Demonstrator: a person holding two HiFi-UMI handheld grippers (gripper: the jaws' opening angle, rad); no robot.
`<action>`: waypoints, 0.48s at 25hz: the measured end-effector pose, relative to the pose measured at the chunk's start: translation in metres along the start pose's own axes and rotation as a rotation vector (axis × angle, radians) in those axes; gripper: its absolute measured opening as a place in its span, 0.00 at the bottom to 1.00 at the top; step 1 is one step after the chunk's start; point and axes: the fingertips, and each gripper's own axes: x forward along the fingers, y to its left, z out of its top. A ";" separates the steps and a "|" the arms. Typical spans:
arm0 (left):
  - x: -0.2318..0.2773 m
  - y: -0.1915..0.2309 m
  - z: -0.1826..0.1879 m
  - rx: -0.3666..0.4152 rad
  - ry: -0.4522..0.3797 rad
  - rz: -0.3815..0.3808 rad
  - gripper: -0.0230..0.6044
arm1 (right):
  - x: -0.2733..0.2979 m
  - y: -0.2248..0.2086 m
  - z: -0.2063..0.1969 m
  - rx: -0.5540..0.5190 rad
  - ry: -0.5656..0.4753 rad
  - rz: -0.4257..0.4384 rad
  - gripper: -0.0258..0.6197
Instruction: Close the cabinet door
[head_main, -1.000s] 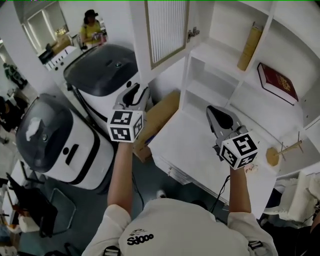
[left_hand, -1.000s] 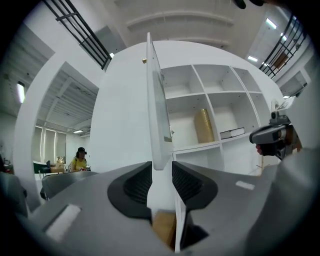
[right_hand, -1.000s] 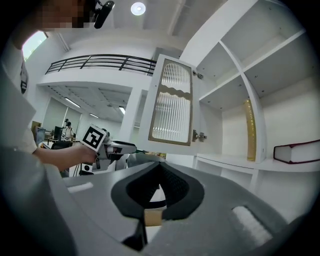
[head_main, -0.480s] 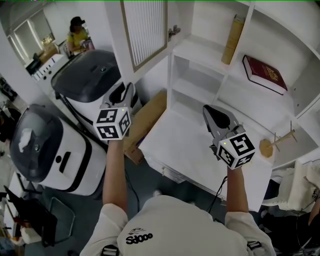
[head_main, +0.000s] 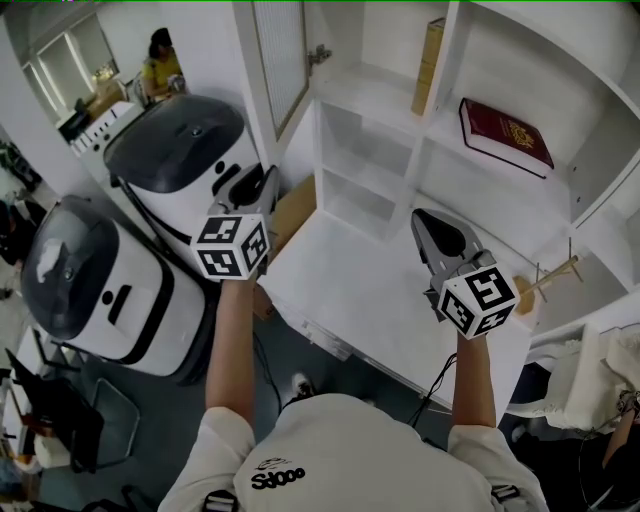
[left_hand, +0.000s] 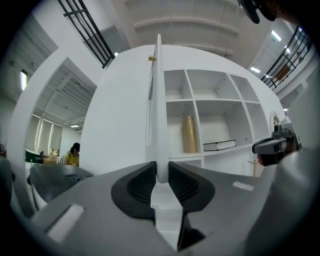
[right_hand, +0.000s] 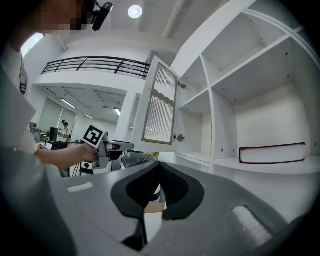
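Note:
The white cabinet door (head_main: 281, 62) with a ribbed glass panel stands open at the left side of the shelf unit (head_main: 372, 96). In the left gripper view the door (left_hand: 158, 100) appears edge-on. My left gripper (left_hand: 161, 173) has the door's lower edge between its pads, and its jaws are closing on it. From the head view, the left gripper (head_main: 262, 186) sits just under the door's bottom corner. My right gripper (head_main: 426, 219) hovers over the white counter (head_main: 372, 292), shut and holding nothing. The right gripper view shows the door (right_hand: 160, 105) with its hinge.
A red book (head_main: 505, 133) lies on a shelf and a tan book (head_main: 430, 52) stands upright beside it. Two grey-and-white machines (head_main: 182, 148) (head_main: 92, 288) stand on the left by a cardboard box (head_main: 292, 208). A wooden stand (head_main: 546, 276) sits at the right.
The left gripper's jaws have closed onto the door's lower edge. The door has swung toward the shelf unit and now looks narrower. Both hands have shifted along with the view.

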 end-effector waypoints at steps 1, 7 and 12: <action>0.002 -0.011 0.000 0.001 0.000 -0.015 0.19 | -0.006 -0.003 -0.001 0.000 0.000 -0.001 0.04; 0.028 -0.072 0.001 0.015 0.006 -0.108 0.22 | -0.039 -0.021 -0.006 0.001 0.000 -0.027 0.04; 0.063 -0.120 0.001 0.025 -0.003 -0.213 0.24 | -0.055 -0.042 -0.008 0.003 0.006 -0.100 0.04</action>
